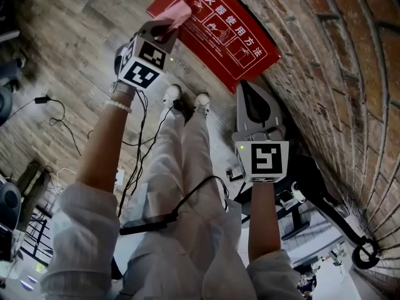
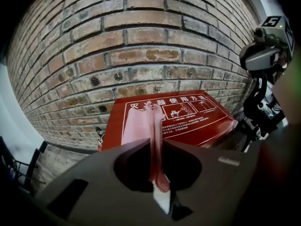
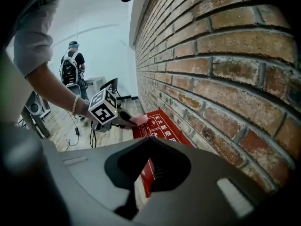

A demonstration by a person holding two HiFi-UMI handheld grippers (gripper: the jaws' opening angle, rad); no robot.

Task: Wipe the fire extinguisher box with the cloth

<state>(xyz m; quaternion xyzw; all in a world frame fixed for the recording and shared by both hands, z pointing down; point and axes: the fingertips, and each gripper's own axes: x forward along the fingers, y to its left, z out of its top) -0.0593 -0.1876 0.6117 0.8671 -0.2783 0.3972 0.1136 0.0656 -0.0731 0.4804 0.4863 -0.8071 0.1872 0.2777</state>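
Left gripper (image 2: 157,144) clamps the cloth (image 2: 146,124), plain only in its own view.

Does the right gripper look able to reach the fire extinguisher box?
Probably yes. The right gripper hangs empty by the near corner of the fire extinguisher box, nothing between; the left gripper and pink cloth are at its far end.
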